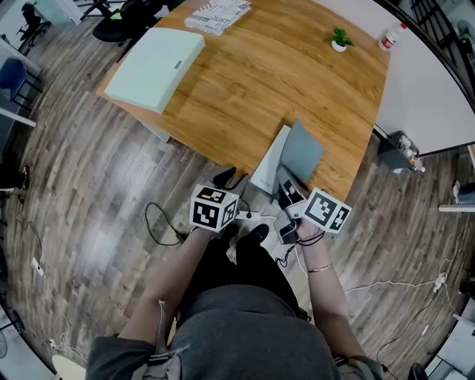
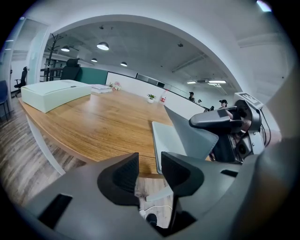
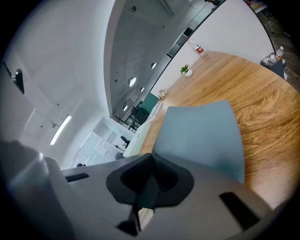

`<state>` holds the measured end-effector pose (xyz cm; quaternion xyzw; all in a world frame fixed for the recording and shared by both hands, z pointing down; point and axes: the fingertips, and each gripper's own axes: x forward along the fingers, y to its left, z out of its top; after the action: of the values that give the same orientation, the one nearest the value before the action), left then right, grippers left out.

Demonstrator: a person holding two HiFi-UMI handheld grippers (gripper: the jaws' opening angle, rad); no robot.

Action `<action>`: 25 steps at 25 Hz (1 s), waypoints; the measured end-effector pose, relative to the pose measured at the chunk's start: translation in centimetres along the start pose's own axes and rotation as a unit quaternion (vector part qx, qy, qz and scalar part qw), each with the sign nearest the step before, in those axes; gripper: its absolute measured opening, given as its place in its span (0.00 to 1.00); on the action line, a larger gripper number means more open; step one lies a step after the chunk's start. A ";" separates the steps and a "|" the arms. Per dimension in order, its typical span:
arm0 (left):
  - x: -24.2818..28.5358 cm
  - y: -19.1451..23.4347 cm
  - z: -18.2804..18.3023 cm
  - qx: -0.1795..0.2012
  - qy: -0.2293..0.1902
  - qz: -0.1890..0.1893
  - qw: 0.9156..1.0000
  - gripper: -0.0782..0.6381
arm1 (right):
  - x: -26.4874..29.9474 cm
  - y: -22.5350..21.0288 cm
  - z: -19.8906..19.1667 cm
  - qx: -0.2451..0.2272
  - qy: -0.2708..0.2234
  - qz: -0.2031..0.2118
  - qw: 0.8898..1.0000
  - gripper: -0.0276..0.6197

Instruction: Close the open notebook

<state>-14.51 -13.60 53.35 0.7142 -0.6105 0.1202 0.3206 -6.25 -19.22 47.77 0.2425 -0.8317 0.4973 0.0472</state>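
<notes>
The notebook (image 1: 269, 159) lies at the near edge of the wooden table (image 1: 245, 82), its white page (image 2: 166, 140) flat. Its grey-blue cover (image 1: 302, 152) stands lifted at a slant over the page. My right gripper (image 1: 286, 187) is shut on the cover's near edge; in the right gripper view the cover (image 3: 201, 136) fans out from the pinched jaws of the right gripper (image 3: 151, 183). My left gripper (image 1: 225, 179) hovers just off the table edge, left of the notebook, open with nothing between its fingers. From the left gripper (image 2: 150, 171) I see the right gripper (image 2: 225, 123) holding the cover (image 2: 192, 133).
A pale green box (image 1: 156, 65) sits at the table's far left, a newspaper (image 1: 217, 15) behind it. A small potted plant (image 1: 340, 38) and a bottle (image 1: 391, 35) stand at the far right. Cables (image 1: 159, 223) lie on the floor near my feet.
</notes>
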 end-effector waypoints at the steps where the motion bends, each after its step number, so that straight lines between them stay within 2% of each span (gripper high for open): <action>1: -0.1 0.1 -0.1 -0.001 0.000 0.002 1.000 0.33 | 0.3 -0.1 -0.1 -0.002 0.004 -0.002 1.000 0.07; 7: -0.6 0.7 -0.3 -0.012 -0.001 0.015 1.000 0.33 | 2.2 -0.4 -0.9 -0.017 0.027 -0.015 0.999 0.08; 13: -0.8 1.2 -0.3 -0.016 -0.002 0.022 1.000 0.33 | 3.8 -1.1 -1.7 -0.057 0.052 -0.042 0.996 0.10; 25: -1.6 2.5 -0.4 -0.025 -0.005 0.027 0.999 0.33 | 5.2 -1.8 -2.8 -0.106 0.071 -0.087 0.988 0.17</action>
<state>-17.12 -12.16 53.54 0.6898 -0.6339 0.1106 0.3318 -10.49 -19.38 52.29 0.2712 -0.8502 0.4160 0.1746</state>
